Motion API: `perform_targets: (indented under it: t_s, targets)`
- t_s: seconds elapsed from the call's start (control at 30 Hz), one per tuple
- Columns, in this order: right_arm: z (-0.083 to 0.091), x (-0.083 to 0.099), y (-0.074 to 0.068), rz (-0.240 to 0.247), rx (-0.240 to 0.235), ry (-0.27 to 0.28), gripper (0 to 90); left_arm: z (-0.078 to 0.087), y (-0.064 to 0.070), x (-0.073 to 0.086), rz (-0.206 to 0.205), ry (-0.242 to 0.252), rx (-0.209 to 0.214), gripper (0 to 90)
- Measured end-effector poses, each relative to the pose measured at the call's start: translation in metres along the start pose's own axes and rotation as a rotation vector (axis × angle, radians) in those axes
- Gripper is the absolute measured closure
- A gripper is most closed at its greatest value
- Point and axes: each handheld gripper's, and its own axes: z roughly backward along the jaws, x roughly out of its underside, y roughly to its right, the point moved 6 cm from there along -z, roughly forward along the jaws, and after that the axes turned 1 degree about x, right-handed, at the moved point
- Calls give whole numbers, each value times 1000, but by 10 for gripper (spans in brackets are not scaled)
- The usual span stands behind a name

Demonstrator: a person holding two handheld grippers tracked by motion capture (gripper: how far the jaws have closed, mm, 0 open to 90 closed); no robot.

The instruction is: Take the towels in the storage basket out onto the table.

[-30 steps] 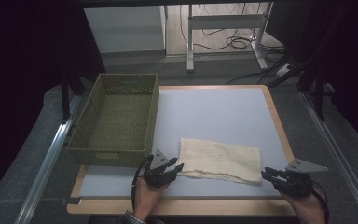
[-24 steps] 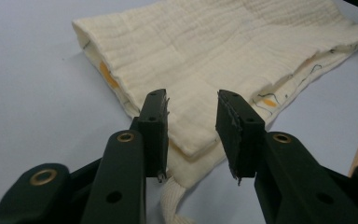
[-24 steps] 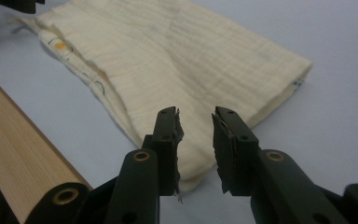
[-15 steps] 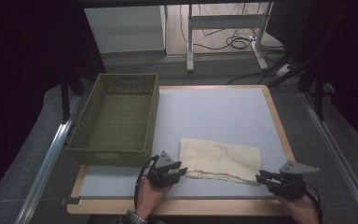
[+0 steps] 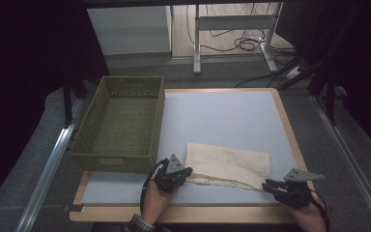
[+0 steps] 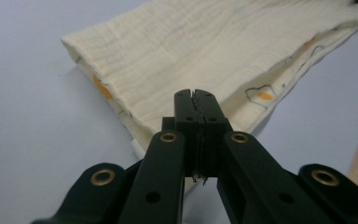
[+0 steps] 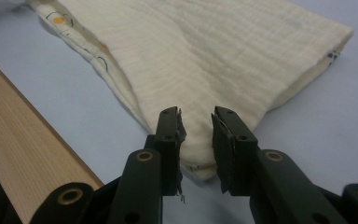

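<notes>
A folded cream cloth (image 5: 228, 164) with small printed marks lies flat on the pale blue table top (image 5: 222, 116), near its front edge. My left gripper (image 5: 186, 172) is at the cloth's near left corner. In the left gripper view its jaws are pressed together (image 6: 196, 97) over that corner of the cloth (image 6: 191, 51). My right gripper (image 5: 266, 184) is at the near right corner. In the right gripper view it stands open (image 7: 196, 125), one jaw on each side of the cloth's tip (image 7: 200, 163).
An empty olive-green basket (image 5: 116, 162) stands at the table's left side, just behind my left hand. A wooden rim (image 5: 183, 212) borders the table; it runs close to my right gripper (image 7: 23, 140). Behind the table are desk legs and cables on the floor.
Both grippers have moved in to the cloth's near corners. The left jaws, spread a second ago, have come together. The cloth itself has not moved.
</notes>
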Motion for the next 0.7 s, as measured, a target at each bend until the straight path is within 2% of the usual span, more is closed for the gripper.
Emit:
perform_targets:
  t_s: [0.13, 0.27, 0.33, 0.4, 0.43, 0.57, 0.7]
  targets:
    - [0, 0, -1, 3, -1, 4, 717, 4, 4, 7, 2, -24, 12, 892]
    - [0, 0, 0, -4, -4, 5, 711, -4, 4, 24, 25, -80, 35, 881]
    - [1, -1, 1, -1, -1, 6, 709, -5, 3, 24, 42, -69, 55, 845]
    - [5, -4, 2, 5, 7, 15, 700, -1, 1, 19, 35, -49, 30, 689]
    - [7, -6, 4, 3, 17, 22, 694, 1, -1, 13, 37, -22, 11, 617]
    - [14, -20, 18, -16, 66, 50, 659, 3, -6, -7, 47, 25, -3, 575]
    - [9, -36, 35, -37, 105, 67, 656, -12, -11, -27, 50, 32, -31, 566]
